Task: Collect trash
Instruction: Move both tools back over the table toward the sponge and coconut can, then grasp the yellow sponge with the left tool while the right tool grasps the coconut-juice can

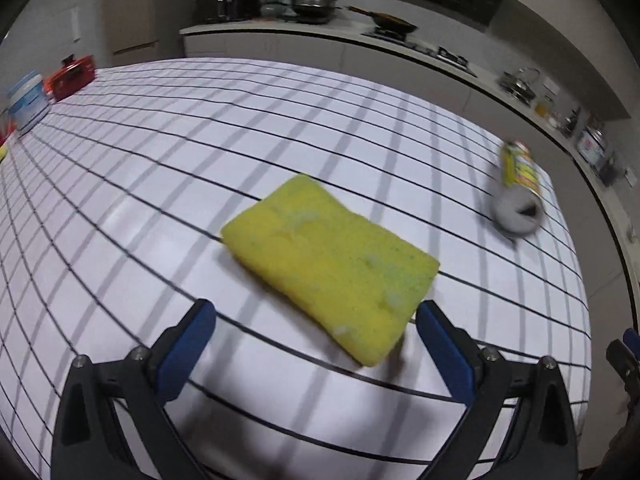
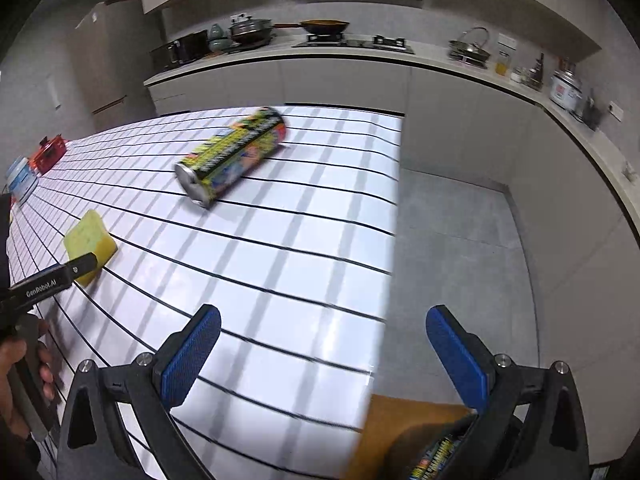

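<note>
A yellow sponge (image 1: 332,266) lies flat on the checked tablecloth (image 1: 200,160), just ahead of my open, empty left gripper (image 1: 316,332). It also shows in the right wrist view (image 2: 90,240), partly behind the left gripper's finger (image 2: 82,264). A colourful drink can (image 2: 232,154) lies on its side on the table, well ahead of my open, empty right gripper (image 2: 324,340). The can also shows blurred at the right of the left wrist view (image 1: 520,188). Below the table edge, a brown bag (image 2: 400,436) holds another can (image 2: 434,458).
A red box (image 1: 70,76) and a white tub (image 1: 26,100) stand at the table's far left corner. The table's right edge (image 2: 398,216) drops to a grey floor (image 2: 460,260). A kitchen counter (image 2: 360,56) with pots runs along the back.
</note>
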A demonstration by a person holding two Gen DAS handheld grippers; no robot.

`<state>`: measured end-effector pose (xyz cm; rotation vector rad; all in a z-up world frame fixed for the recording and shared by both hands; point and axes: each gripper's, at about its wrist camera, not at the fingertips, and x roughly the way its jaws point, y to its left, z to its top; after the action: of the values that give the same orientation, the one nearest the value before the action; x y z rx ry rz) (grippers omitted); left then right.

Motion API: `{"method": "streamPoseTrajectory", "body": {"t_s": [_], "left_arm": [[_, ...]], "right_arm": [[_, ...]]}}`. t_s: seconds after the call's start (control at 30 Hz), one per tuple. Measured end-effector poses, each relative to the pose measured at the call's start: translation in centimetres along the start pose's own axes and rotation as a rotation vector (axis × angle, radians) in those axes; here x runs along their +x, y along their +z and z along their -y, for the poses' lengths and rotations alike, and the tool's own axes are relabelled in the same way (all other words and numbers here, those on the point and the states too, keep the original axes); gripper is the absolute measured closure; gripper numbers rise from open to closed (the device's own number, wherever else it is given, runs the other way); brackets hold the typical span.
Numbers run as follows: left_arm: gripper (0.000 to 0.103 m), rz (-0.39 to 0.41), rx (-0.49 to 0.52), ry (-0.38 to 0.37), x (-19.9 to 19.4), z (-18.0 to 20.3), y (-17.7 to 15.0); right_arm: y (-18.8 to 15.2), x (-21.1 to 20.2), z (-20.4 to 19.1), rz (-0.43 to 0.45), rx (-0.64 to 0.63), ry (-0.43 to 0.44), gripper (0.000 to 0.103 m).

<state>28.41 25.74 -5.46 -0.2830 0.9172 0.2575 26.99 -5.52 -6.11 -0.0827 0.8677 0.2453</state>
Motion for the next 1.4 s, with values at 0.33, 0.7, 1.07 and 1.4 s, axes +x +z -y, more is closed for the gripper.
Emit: {"method": "streamPoseTrajectory", "body": {"t_s": [0.33, 0.7, 1.07, 1.4], "left_arm": [[0.002, 0.046, -0.048, -0.040, -1.3, -0.1, 0.3], [0.003, -0.003, 0.003, 0.005, 3.0, -0.9, 3.9], [0.012, -0.035, 0.143, -0.070, 3.2, -4.0, 5.4], [0.018, -0.015, 0.135, -0.099, 3.1, -3.9, 5.7]], "right_arm": [[2.5, 2.6, -4.5, 0.011, -0.023, 0.032, 0.000], [7.8, 6.6, -5.0, -0.002, 0.141, 0.100, 0.000], [12.8, 13.0, -7.1, -0.070, 0.211, 0.118, 0.000], [11.7, 12.8, -9.5, -0.156, 0.064, 0.154, 0.042]]}}
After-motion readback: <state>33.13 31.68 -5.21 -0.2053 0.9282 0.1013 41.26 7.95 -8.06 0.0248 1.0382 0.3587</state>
